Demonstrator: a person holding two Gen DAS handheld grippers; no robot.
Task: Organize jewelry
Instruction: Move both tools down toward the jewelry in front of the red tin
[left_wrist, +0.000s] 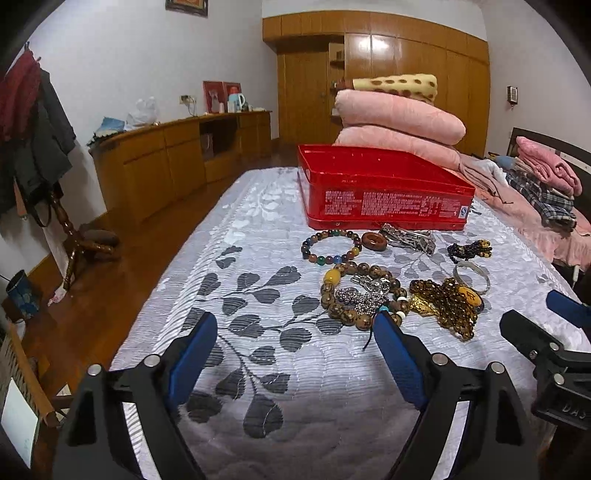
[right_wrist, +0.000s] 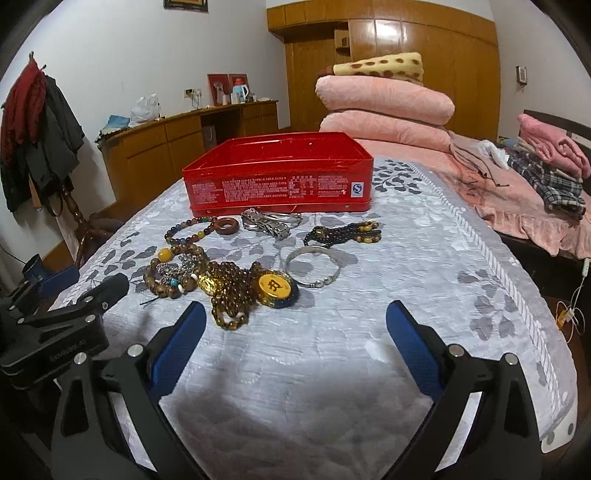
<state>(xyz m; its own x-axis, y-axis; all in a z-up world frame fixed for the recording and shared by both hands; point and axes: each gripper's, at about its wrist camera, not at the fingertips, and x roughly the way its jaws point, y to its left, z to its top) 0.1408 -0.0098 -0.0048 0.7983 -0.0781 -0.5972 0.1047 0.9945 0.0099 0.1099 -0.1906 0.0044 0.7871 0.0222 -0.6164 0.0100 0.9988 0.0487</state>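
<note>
Early step, judging by the layout: nothing gathered yet, first pick not begun.

At left, over bare quilt (left_wrist: 258, 369) on the bed: left tool (left_wrist: 295, 319), released, fingers spread wide, nothing between them, right fingertip just short of the pile.

Ahead of it, the jewelry, all loose on the quilt in front of the red tin (left_wrist: 384, 192), none of it inside as far as can be seen:
- back row, just before the tin wall: multicolour bead bracelet (left_wrist: 330, 245), wooden ring (left_wrist: 373, 240) touching it, metal watch band (left_wrist: 408, 236), dark bead string (left_wrist: 469, 249);
- nearer row: big brown bead bracelet (left_wrist: 362, 291) with a silver pendant chain (left_wrist: 365, 293) lying across it, amber bead tangle (left_wrist: 443, 306) with a yellow pendant (left_wrist: 469, 295), silver bangle (left_wrist: 472, 277) just behind.

At right: right tool (right_wrist: 295, 308), likewise released and empty, over plain quilt just beside the amber tangle.

Next move, probably: pick one piece and carry it over the tin's near wall. Calls for starting with a piece that lies apart, such as the bangle or the dark string. Calls also for a low, flat approach and a pinch on one strand only, since the brown bracelet, chain and amber tangle overlap and may drag each other along.
</note>
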